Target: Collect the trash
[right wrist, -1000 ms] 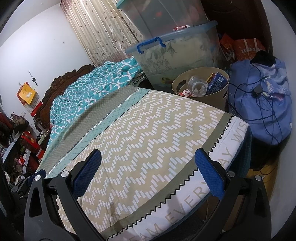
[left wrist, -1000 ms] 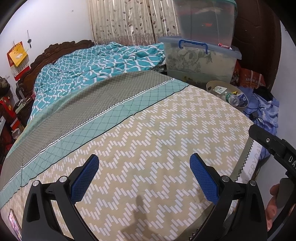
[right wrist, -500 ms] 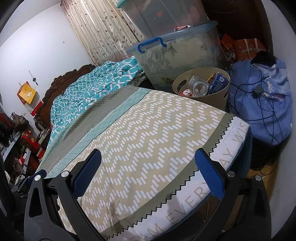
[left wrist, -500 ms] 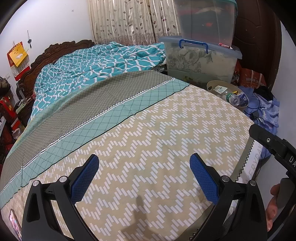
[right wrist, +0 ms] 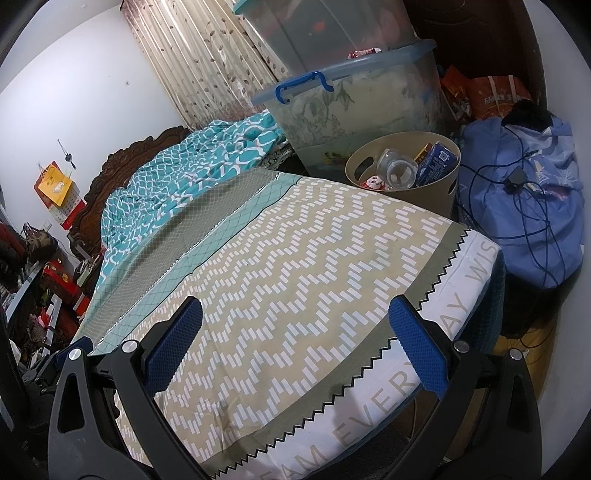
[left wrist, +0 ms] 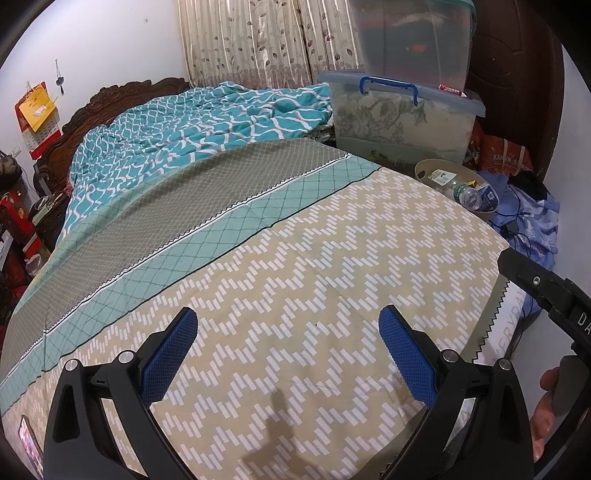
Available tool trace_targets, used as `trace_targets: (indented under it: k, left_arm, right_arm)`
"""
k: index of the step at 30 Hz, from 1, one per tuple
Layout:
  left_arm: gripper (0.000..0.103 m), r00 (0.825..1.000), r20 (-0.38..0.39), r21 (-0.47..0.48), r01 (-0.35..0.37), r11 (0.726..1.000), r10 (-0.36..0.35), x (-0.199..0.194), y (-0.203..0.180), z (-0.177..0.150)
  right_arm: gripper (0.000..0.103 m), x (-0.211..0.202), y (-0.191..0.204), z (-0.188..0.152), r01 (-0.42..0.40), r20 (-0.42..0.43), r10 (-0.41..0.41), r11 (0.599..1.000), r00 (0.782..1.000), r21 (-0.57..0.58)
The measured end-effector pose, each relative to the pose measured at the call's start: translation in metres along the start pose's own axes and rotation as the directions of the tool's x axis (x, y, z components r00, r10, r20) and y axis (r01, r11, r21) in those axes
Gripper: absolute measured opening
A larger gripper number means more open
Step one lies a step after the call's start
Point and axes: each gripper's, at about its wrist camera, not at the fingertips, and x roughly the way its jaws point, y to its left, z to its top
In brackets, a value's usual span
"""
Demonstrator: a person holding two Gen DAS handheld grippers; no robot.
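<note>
— Grippers first: how do they stand?

— Left gripper (left wrist: 288, 349) fills the bottom of its frame, blue pads (left wrist: 168, 349) spread wide with nothing between them, only the bed (left wrist: 295, 258) below. Right gripper (right wrist: 293, 341) is the same: jaws wide apart, empty, over the bed's near corner.

— And the trash?

— In the bin (right wrist: 439, 184), upper right of centre in the right view, just past the bed's far edge. It holds a clear bottle (right wrist: 397, 170), a blue carton (right wrist: 437, 162) and something red and white (right wrist: 373, 182), maybe a wrapper; it is too small to tell. In the left view the bin (left wrist: 424, 170) sits at middle right, mostly hidden by the bed.

— What stands around it?

— A storage box (right wrist: 354, 107) with a blue handle just behind it, a second box (right wrist: 325, 29) stacked on top, a blue bag (right wrist: 524, 206) with a cable across it on the right edge. A teal quilt (left wrist: 192, 129) lies bunched in the upper left of the left view.

— Anything on the bed?

— A phone (left wrist: 27, 443) at the lower left edge of the left view. A hand (left wrist: 543, 410) shows at the lower right edge, on the other gripper's handle.
</note>
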Motion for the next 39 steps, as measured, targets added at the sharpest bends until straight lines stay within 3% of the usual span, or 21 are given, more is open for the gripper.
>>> trace_targets:
  k: [39]
  left_arm:
    - [0.095,1.000,-0.006,0.005,0.001,1.000,-0.001,0.0027,-0.0022,-0.0027]
  right_arm:
    - [0.100,0.0016,0.0001,0.0010,-0.001,-0.002,0.001,1.000,1.000,0.001]
